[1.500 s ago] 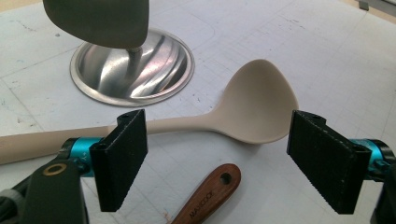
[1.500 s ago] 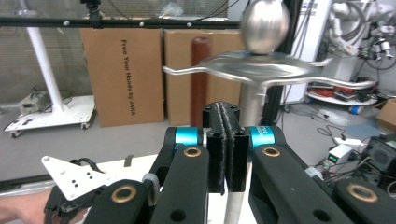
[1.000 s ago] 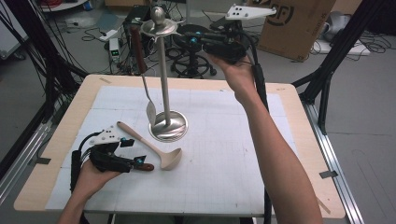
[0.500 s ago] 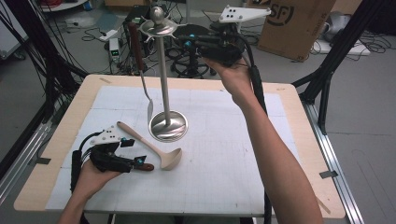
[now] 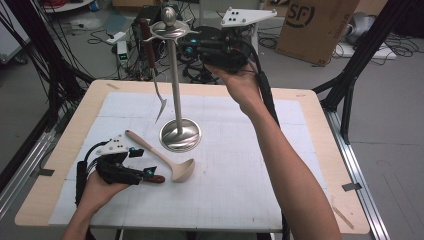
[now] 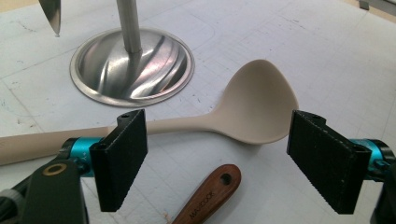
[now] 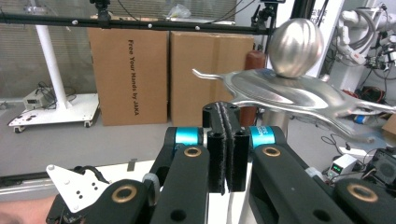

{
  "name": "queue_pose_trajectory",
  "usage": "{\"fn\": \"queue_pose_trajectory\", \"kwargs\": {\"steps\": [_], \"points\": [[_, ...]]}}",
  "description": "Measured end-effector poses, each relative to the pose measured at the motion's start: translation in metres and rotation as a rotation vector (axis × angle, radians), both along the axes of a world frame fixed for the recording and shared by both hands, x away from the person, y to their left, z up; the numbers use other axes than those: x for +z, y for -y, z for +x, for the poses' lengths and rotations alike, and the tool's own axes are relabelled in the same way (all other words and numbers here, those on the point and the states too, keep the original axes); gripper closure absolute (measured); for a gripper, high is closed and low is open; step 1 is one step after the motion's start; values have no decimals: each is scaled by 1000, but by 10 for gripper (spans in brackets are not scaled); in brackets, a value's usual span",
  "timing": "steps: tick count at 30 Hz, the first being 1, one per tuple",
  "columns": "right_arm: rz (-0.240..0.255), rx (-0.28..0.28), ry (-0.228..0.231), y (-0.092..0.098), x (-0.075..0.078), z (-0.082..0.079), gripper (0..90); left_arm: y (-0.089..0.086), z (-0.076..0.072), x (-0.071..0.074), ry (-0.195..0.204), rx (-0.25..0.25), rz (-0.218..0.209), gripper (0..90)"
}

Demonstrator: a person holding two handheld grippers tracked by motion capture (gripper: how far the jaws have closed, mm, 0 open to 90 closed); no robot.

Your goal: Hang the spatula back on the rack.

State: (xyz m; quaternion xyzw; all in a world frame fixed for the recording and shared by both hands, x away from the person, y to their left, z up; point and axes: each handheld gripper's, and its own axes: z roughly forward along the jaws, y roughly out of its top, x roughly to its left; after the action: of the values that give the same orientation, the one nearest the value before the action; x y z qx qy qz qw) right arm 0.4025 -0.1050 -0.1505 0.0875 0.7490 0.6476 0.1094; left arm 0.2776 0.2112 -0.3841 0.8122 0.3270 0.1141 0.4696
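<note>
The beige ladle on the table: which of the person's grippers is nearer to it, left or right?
Left. The left gripper rests on the table beside the beige ladle, open jaws facing its bowl. The right gripper is raised, shut, near the stand's top.

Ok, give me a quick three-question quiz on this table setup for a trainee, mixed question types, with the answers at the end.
1. True or false: the left hand-held gripper has its jaws shut on the beige ladle.
2. Multiple choice: what hangs from the steel utensil stand? A) a whisk B) a wood-handled utensil C) a mug
3. Short answer: where is the right hand-held gripper held?

Key:
1. False; its jaws stand open, with the ladle lying on the mat beyond them.
2. B
3. Raised beside the stand's top, jaws shut with nothing between them.
</note>
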Motion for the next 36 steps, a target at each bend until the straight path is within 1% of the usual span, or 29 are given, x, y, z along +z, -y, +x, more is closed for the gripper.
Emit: {"fn": "queue_pose_trajectory", "kwargs": {"steps": [13, 15, 19, 21, 24, 25, 27, 29, 30, 32, 33, 34, 36], "points": [[-7, 9, 0, -13, 1, -1, 894, 1, 0, 0, -1, -1, -3, 210], [-4, 10, -6, -14, 0, 0, 893, 0, 1, 0, 0, -1, -1, 210], [-7, 9, -12, -14, -1, 2, 893, 0, 1, -1, 0, -2, 1, 210], [-11, 7, -18, -12, -1, 1, 874, 0, 1, -1, 1, -2, 2, 210], [-6, 14, -14, -8, -2, -1, 863, -1, 1, 0, 0, 2, -3, 210], [-4, 17, -22, -6, -2, -2, 850, -1, 1, 0, 2, 1, -4, 210], [-5, 18, -35, -3, -5, -3, 822, -2, 1, 0, 1, 3, -4, 210], [-2, 16, -48, 1, -10, -3, 775, -2, 1, -1, 1, 5, -3, 210], [-5, 11, -59, 3, -14, -4, 766, -2, 1, -1, 0, 5, -4, 210], [-14, 6, -68, 6, -20, -5, 744, -2, 1, -1, 0, 6, -2, 210], [-16, 2, -73, 7, -23, -5, 731, -2, 0, -1, 0, 15, -8, 210], [-15, 0, -83, 9, -27, -6, 718, -3, 0, -1, 1, 9, 1, 210], [-18, -6, -90, 12, -34, -7, 692, -3, 0, -1, 1, 10, 2, 210]]}}
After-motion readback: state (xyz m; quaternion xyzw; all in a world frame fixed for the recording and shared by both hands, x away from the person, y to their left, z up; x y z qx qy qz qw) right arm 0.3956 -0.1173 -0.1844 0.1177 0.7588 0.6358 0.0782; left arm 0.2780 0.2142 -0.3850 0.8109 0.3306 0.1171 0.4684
